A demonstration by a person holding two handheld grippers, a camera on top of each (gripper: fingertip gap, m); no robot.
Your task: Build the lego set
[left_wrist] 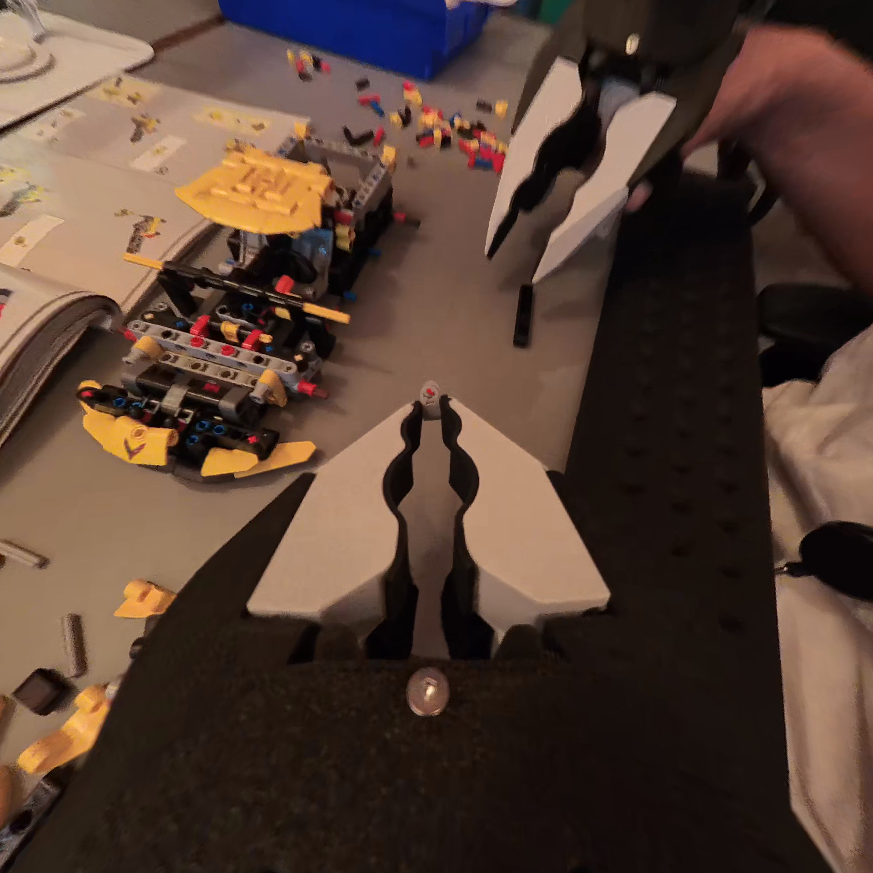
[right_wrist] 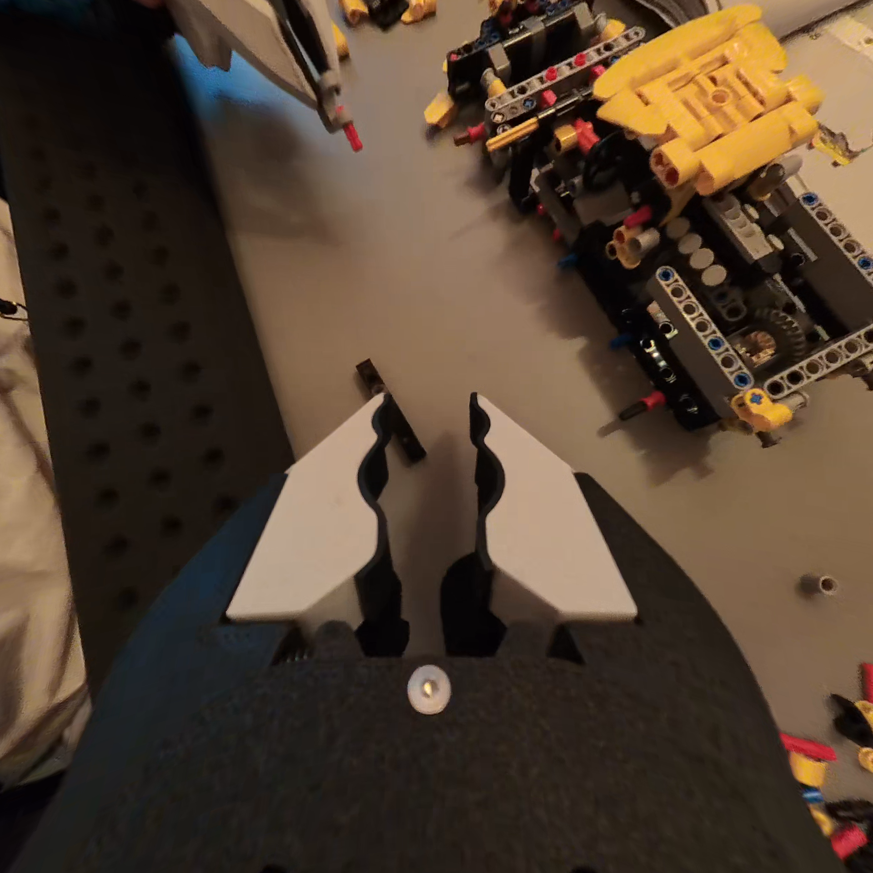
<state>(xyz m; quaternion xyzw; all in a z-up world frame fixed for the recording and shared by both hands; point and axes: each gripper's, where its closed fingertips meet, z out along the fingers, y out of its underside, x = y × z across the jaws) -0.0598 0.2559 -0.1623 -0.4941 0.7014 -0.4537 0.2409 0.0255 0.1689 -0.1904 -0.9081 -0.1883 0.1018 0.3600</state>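
Observation:
A half-built yellow and black lego car (left_wrist: 226, 321) stands on the grey table; it also shows in the right wrist view (right_wrist: 661, 212). My left gripper (left_wrist: 431, 401) is shut on a small grey connector with a red pin (left_wrist: 430, 399), held above the table right of the car; the same piece shows in the right wrist view (right_wrist: 341, 118). My right gripper (right_wrist: 427, 401) is open and empty, low over a black lego beam (right_wrist: 392, 415) that lies by its left finger. In the left wrist view the right gripper (left_wrist: 512, 267) hovers just above that beam (left_wrist: 523, 314).
An open instruction booklet (left_wrist: 71, 198) lies left of the car. Loose red, yellow and black pieces (left_wrist: 439, 123) are scattered behind it, near a blue bin (left_wrist: 359, 28). A dark perforated strip (left_wrist: 671, 425) runs along the table's edge. More yellow parts (left_wrist: 141, 600) lie front left. About 12 centimetres separates my left fingertips from my right.

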